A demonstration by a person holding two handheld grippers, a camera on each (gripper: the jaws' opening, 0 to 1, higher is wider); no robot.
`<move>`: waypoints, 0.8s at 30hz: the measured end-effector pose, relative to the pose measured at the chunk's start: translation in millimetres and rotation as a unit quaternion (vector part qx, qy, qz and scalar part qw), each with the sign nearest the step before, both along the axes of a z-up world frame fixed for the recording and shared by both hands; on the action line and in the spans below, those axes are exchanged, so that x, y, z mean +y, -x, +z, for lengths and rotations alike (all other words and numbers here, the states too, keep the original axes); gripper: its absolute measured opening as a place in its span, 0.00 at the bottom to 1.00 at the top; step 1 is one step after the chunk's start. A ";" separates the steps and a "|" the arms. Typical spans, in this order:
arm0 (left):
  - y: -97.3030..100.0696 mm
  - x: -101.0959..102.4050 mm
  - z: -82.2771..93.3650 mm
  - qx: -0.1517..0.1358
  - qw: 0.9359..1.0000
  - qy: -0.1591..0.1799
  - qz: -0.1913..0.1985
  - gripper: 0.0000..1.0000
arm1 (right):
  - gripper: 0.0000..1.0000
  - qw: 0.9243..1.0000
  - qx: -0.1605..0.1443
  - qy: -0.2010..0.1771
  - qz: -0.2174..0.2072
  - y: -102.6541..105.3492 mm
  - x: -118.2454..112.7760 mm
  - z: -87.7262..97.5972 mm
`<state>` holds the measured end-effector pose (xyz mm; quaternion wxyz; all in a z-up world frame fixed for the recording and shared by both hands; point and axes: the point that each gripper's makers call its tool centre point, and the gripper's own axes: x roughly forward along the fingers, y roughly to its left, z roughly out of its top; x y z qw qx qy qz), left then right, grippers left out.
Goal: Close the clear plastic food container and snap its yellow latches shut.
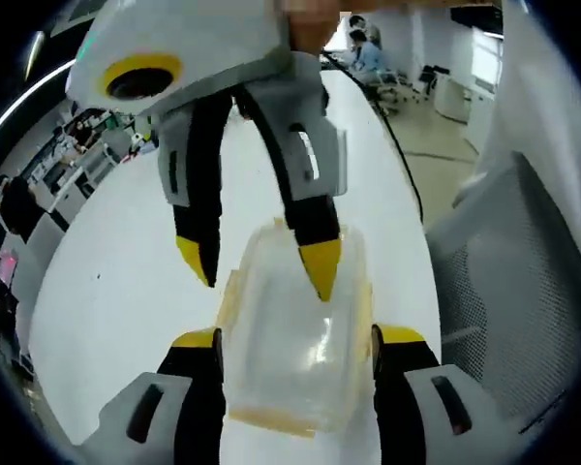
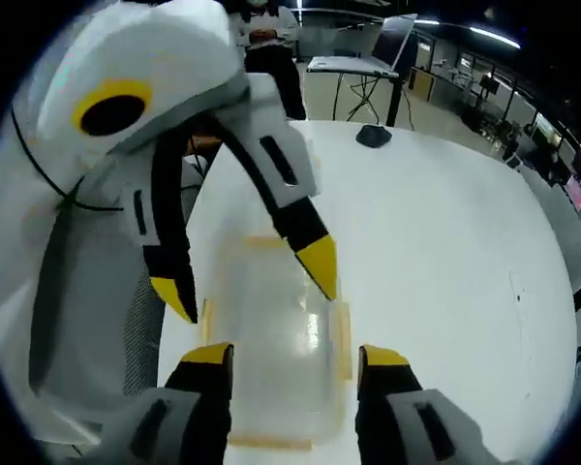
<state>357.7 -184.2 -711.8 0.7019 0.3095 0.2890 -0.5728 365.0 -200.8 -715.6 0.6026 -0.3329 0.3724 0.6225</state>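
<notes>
The clear plastic container [image 1: 295, 363] lies on the white table [image 1: 126, 281] with its lid resting on it. Pale yellow latches [image 1: 271, 418] run along its edges. My left gripper [image 1: 297, 337] is open, and its yellow-tipped jaws stand either side of the container's near end. My right gripper [image 1: 258, 266] comes in from the far side, open, one fingertip [image 1: 320, 269] on or just over the lid and the other off to the side. In the right gripper view the container [image 2: 276, 368] sits between the right gripper's [image 2: 295, 356] jaws. The left gripper [image 2: 247, 281] reaches in there with one fingertip [image 2: 320, 266] over the lid.
A grey mesh chair [image 1: 523, 291] stands close to the table edge beside the container. A black cable [image 1: 402, 155] trails along that edge. A dark round object [image 2: 373, 136] lies further along the table, near a laptop on a stand [image 2: 387, 44]. People sit at desks in the background.
</notes>
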 end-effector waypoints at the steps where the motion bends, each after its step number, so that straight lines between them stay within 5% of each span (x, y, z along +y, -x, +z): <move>1: -0.2 2.0 1.1 0.001 1.000 0.001 -0.002 0.60 | 0.52 1.000 0.000 -0.002 0.002 2.1 -1.9 0.3; 5: -3.9 8.8 7.7 0.010 1.000 0.016 0.003 0.62 | 0.61 1.000 0.002 0.004 -0.011 6.9 -15.1 -4.2; 12: 0.4 25.7 -6.4 0.020 0.999 -0.014 -0.030 0.73 | 0.77 1.000 -0.028 0.007 -0.004 14.8 -29.4 -11.9; 24: 0.3 24.4 -32.1 0.015 0.997 -0.056 -0.049 0.72 | 0.73 0.999 -0.045 0.030 0.000 19.6 -37.7 -30.6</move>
